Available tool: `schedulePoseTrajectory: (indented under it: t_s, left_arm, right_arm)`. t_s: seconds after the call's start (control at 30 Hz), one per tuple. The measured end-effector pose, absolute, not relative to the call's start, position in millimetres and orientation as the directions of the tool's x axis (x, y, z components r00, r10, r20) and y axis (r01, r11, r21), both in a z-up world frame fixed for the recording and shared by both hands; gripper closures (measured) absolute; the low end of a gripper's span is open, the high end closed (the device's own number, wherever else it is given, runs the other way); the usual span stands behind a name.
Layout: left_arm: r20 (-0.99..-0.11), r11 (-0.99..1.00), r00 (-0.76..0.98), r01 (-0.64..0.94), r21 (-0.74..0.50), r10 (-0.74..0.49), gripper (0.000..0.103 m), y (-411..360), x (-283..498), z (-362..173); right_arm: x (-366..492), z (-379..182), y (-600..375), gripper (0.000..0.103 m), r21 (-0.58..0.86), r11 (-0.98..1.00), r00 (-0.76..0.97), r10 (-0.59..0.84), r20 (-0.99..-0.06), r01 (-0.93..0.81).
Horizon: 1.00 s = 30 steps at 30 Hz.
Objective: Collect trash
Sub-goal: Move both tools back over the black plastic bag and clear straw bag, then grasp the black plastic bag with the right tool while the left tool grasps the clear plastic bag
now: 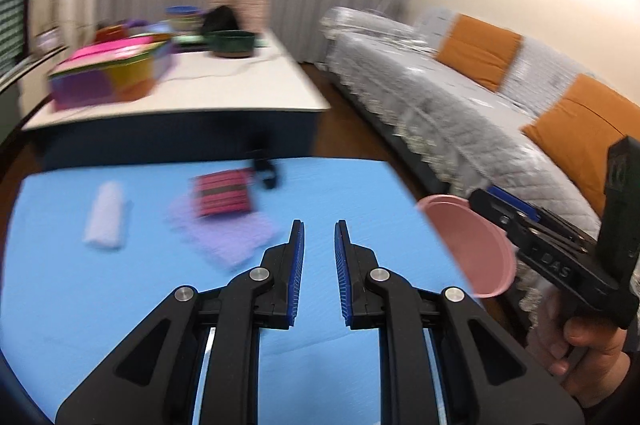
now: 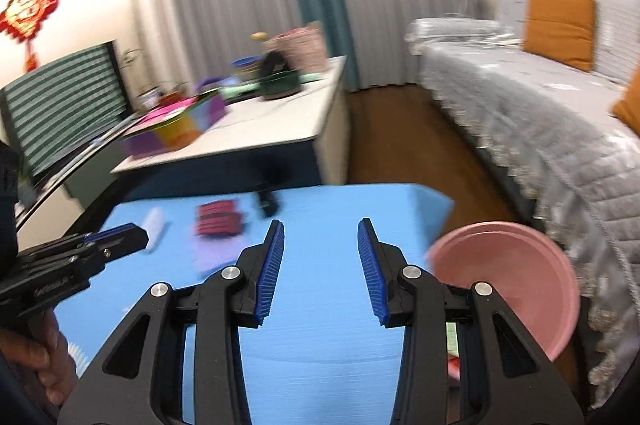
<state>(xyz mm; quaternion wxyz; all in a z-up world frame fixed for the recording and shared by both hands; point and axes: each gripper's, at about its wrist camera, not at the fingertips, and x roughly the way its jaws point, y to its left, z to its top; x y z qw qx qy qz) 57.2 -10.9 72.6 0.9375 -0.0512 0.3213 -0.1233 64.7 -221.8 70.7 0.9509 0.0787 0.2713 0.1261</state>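
Both hand-held grippers, left (image 1: pixel 319 225) and right (image 2: pixel 321 223), hang part-open and empty over the blue bench (image 1: pixel 340 185); we judge the 3 scraps, white roll (image 1: pixel 105 215), red wrapper (image 1: pixel 223 193), lilac sheet (image 1: pixel 236 239), light, soft, best pinched at an edge, for the pink bowl (image 2: pixel 512 285).

One pink basin (image 2: pixel 516 277), one red packet (image 1: pixel 224 193), one white wad (image 1: pixel 105 215), one purple cloth (image 1: pixel 236 237).

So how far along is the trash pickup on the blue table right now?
Some litter seems to lie in the pink bin. Left gripper and right gripper hold nothing. The white wad, red wrapper and purple sheet remain.
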Motion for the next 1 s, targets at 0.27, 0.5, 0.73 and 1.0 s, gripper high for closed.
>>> schedulePoseTrajectory:
  t_s: [0.27, 0.5, 0.73, 1.0]
  left_arm:
    - [-0.622, 0.987, 0.777, -0.004, -0.163, -0.099, 0.087, 72, 34, 46]
    - [-0.639, 0.984, 0.766, -0.047, -0.170, -0.074, 0.087, 99, 28, 33]
    - [-0.644, 0.984, 0.762, -0.050, -0.169, -0.072, 0.087, 106, 28, 23]
    - [-0.679, 0.979, 0.728, -0.055, -0.198, -0.097, 0.087, 107, 37, 1]
  right_arm:
    - [76, 43, -137, 0.064, 0.228, 0.908, 0.731, 0.419, -0.538, -0.352]
    - [90, 11, -86, 0.056, 0.210, 0.891, 0.667, 0.442, -0.600, -0.402]
    - [107, -17, -58, 0.046, 0.202, 0.875, 0.579, 0.448, -0.681, -0.440]
    - [118, -39, -43, 0.045, 0.165, 0.871, 0.507, 0.413, -0.757, -0.463]
